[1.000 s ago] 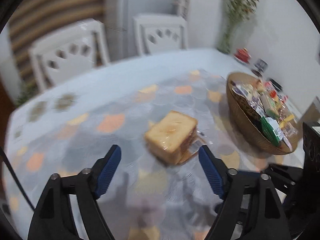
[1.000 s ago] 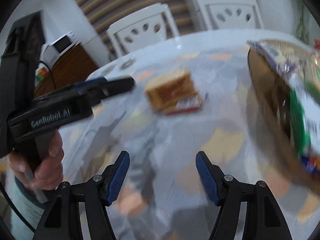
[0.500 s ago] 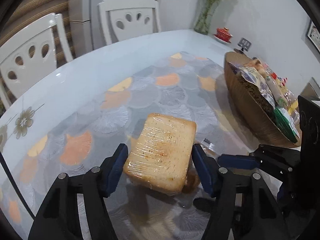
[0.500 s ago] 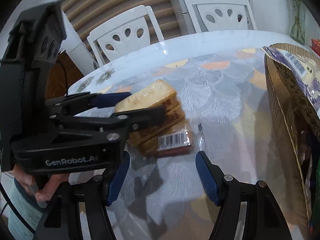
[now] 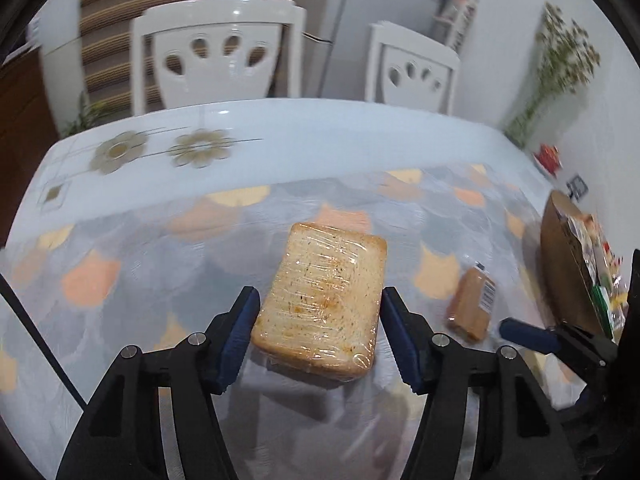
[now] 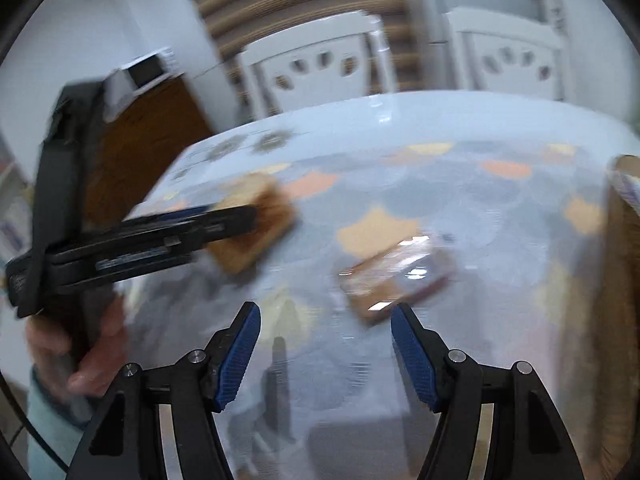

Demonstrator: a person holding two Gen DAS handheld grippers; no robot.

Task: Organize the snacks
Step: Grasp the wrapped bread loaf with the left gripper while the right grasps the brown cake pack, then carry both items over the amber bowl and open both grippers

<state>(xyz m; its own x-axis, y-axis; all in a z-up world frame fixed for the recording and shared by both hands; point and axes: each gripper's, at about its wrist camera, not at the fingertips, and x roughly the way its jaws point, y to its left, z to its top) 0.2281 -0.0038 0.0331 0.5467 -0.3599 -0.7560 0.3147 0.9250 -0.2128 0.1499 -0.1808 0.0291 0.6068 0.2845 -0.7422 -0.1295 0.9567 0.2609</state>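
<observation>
Cling film wraps the toast (image 5: 320,300), which sits between the blue pads (image 5: 236,336) of the left gripper (image 5: 318,334); its jaws are closing on the sides, apparently lifting it off the table (image 5: 280,140) toward the basket (image 5: 560,264). The gripper tilts steeply down. The right gripper (image 6: 324,354) hangs half-open and empty above the small packet (image 6: 396,280).

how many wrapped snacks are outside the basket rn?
2. A wrapped toast sandwich sits between the left hand-held gripper fingers, whose jaws are closing. A smaller barcoded pack lies on the table, between it and the basket. Others may be out of view.
</observation>
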